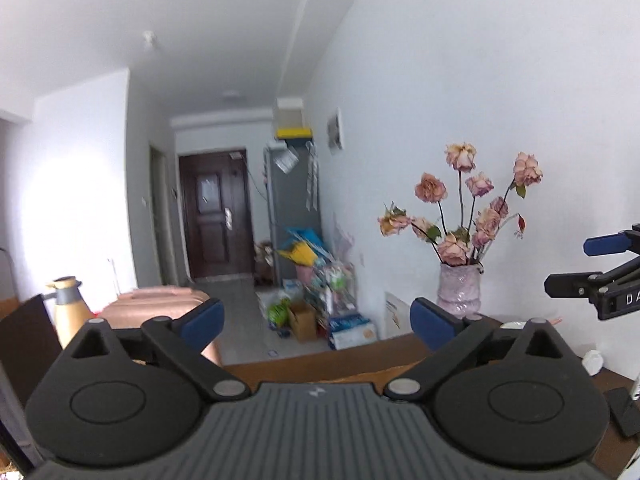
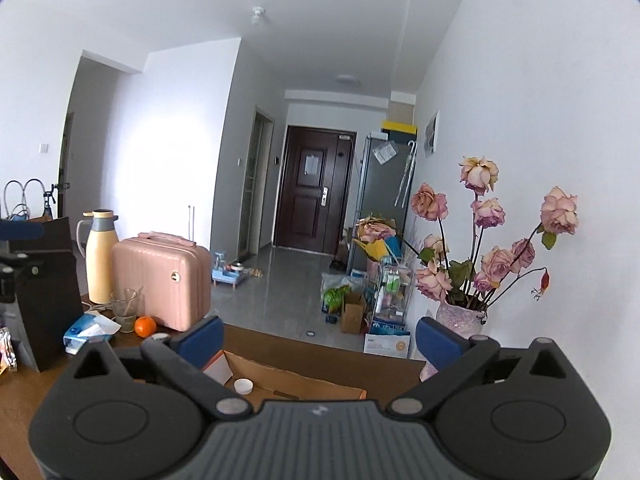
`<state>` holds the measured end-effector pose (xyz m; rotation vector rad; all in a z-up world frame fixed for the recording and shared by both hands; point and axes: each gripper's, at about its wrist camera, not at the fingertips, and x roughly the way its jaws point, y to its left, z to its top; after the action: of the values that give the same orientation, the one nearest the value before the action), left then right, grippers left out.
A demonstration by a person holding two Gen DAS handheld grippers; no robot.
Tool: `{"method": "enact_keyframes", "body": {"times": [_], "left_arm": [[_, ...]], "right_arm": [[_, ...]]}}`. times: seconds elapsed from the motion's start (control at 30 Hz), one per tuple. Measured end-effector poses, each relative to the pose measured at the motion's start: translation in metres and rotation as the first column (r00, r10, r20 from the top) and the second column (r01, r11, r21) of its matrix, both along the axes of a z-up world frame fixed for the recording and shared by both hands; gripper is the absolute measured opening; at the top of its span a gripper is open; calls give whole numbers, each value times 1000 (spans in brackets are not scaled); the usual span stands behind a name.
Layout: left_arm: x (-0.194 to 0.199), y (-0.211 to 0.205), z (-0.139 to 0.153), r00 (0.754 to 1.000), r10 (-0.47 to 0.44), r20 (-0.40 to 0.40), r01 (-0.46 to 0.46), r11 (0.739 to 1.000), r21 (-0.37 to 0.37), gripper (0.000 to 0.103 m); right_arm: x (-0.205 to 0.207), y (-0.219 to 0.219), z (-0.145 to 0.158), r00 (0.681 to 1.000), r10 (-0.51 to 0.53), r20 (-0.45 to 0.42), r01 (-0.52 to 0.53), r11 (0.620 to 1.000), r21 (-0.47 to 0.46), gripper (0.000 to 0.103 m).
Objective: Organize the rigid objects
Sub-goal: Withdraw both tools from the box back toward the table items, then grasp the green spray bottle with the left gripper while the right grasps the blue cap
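My left gripper [image 1: 316, 318] is open and empty, held above the wooden table [image 1: 320, 364] and pointing down the room. My right gripper [image 2: 318, 334] is open and empty too; it also shows at the right edge of the left wrist view [image 1: 588, 264]. Below the right gripper lies an open cardboard box [image 2: 296, 384] with a white cap [image 2: 243, 386] inside. On the table's left stand a pink case [image 2: 164, 280], a yellow thermos [image 2: 100, 256], a glass [image 2: 125, 308], an orange [image 2: 145, 326] and a blue-white packet [image 2: 86, 332].
A vase of dried roses [image 2: 460, 316] stands at the table's right by the white wall; it also shows in the left wrist view [image 1: 460, 288]. A dark paper bag [image 2: 48, 300] stands at the left. Beyond the table lie grey floor, clutter, a fridge [image 2: 380, 200] and a dark door [image 2: 312, 192].
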<state>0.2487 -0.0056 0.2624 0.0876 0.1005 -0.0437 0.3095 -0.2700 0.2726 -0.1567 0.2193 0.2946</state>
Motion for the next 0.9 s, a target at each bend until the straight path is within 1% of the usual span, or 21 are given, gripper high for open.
{"method": "enact_keyframes", "body": {"times": [0.1,0.2,0.33,0.4,0.5,0.57,0.67,0.73,0.8,0.9], "left_arm": [[-24,-5,-25,999,8,34,-8,1000,4,103],[-46,-5,-55,999,9,40,-9,1000,-11,103],[-75,-1,-101,998,33,53,-32,999,-20,103],[-90,4,-123,998,38,42,-38,999,-17,103],[-106,12,-156,999,32,3,-32,999,-33,103],[-113,18,-183,998,38,-51,-42,997,-69,103],[-115,27,-224,988,36,-148,-57,989,-140,103],[-116,35,-245,975,5,-224,-45,984,-173,103],[-117,38,-261,962,-20,-274,-26,986,-163,103],[-111,35,-271,956,-27,-294,-12,991,-130,103]], "right_arm": [[-22,-9,-17,999,-5,48,3,999,43,103],[-42,-19,-40,998,16,64,-23,994,107,103],[-69,-23,-77,998,22,66,-30,990,134,103],[-85,-25,-97,997,24,72,-35,988,148,103],[-111,-24,-131,995,41,87,-53,989,141,103],[-122,-21,-155,994,62,85,-73,990,123,103],[-133,-13,-195,997,72,30,-74,994,86,103],[-140,-8,-222,998,57,-17,-55,995,84,103],[-146,-6,-248,996,38,-79,-31,996,88,103],[-146,-9,-275,990,11,-142,-1,998,65,103]]}}
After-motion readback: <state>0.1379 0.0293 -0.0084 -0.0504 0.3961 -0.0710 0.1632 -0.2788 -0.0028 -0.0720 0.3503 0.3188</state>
